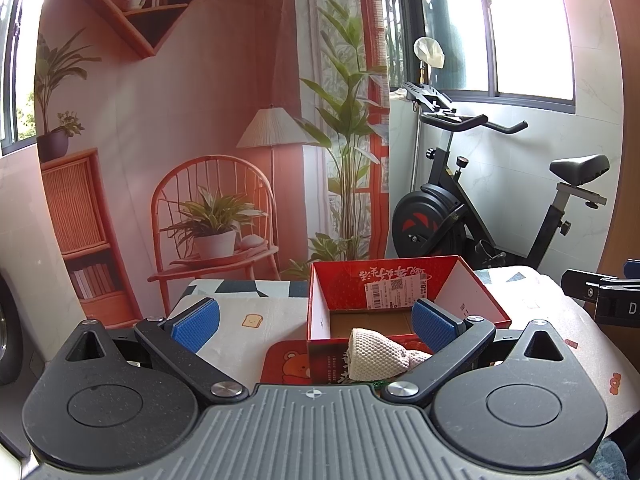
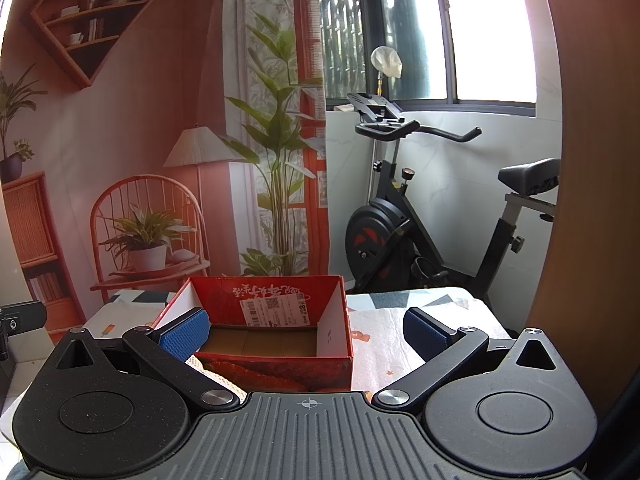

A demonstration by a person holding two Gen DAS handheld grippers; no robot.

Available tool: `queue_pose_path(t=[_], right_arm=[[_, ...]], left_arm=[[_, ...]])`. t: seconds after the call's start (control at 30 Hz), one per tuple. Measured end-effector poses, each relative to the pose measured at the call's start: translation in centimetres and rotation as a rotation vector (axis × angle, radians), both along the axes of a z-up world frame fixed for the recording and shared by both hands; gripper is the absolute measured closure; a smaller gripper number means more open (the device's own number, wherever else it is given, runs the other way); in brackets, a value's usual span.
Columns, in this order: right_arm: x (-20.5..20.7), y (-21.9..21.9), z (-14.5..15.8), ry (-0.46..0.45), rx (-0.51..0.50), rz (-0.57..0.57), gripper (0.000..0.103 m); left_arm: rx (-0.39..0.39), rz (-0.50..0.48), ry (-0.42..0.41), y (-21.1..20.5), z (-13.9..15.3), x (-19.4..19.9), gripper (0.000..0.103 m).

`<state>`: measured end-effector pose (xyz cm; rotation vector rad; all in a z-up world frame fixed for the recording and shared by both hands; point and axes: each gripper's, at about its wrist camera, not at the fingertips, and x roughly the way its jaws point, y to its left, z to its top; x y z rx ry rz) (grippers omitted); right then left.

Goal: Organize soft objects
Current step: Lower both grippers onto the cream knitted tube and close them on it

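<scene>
An open red cardboard box (image 1: 404,280) (image 2: 276,364) stands on the patterned table, its brown floor bare in both views. In the left wrist view a cream knitted soft item (image 1: 376,356) lies against the box's near wall, low between my fingers. My left gripper (image 1: 316,322) is open, held above and in front of that item without touching it. My right gripper (image 2: 306,332) is open too, nothing between its blue pads, hovering in front of the box with its left pad (image 2: 186,332) over the box's near left corner.
A patterned cloth (image 2: 400,320) covers the table. A red bear-print item (image 1: 288,364) lies left of the box. The other gripper's black body (image 1: 608,292) shows at the right edge. An exercise bike (image 2: 432,216) and a printed room backdrop (image 1: 180,128) stand behind the table.
</scene>
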<state>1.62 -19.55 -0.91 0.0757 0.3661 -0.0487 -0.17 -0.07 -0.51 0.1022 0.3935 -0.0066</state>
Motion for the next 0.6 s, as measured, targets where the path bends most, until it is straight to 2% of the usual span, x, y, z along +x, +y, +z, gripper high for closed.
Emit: queue_pose_path(t=[0.3, 0.33, 0.5, 0.6], right_arm=[[0.3, -0.5, -1.5, -0.012, 0.021, -0.014, 0.000], [0.6, -0.9, -2.5, -0.009, 0.029, -0.017, 0.000], [1.3, -1.9, -5.0, 0.003, 0.098, 0.003, 0.001], [2.1, -2.4, -6.5, 0.055, 0.122, -0.001, 0.001]], left_arm=[[0.002, 0.014, 0.000, 0.4, -0.8, 0.6, 0.000], [-0.001, 0.017, 0.003, 0.5, -1.0, 0.7, 0.000], [0.006, 0.024, 0.051, 0.7, -2.8, 2.1, 0.000], [-0.020, 0.009, 0.103, 1.1, -3.9, 3.1, 0.000]])
